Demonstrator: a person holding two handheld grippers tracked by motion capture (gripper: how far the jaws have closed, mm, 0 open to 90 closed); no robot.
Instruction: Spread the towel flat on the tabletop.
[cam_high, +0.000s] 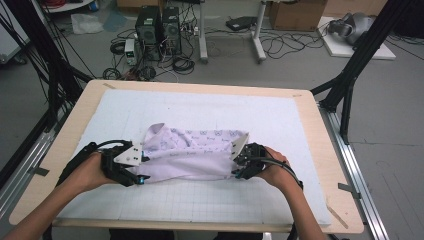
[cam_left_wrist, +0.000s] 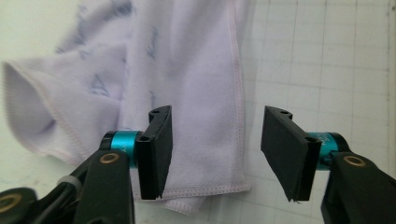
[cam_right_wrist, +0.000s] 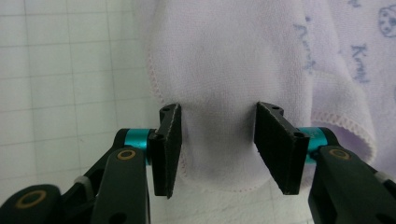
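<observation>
Left tongs (cam_high: 141, 169): jaws stand about half apart with nothing pinched; in the left gripper view the hemmed corner of the cloth lies on the mat between and below the pads (cam_left_wrist: 159, 144), untouched.
Cloth: a pale lilac towel-like cloth with small printed motifs and a stitched hem (cam_high: 192, 155), folded roughly in half, lying across the middle of the white gridded mat (cam_high: 200, 200) on the light wooden surface (cam_high: 330, 145), its near edge running from one tongs to the other.
Right tongs (cam_high: 236, 166): jaws also partly open and holding nothing; in the right gripper view the rounded folded end of the cloth (cam_right_wrist: 219, 93) sits in the gap, pads clear of it.
Step in hand, as I judge it: letting go after a fold.
Doing it well: draw both tongs straight back off the hem, level and together, so no pad snags the stitching and drags the layers askew; then check the edges line up before the next fold.
</observation>
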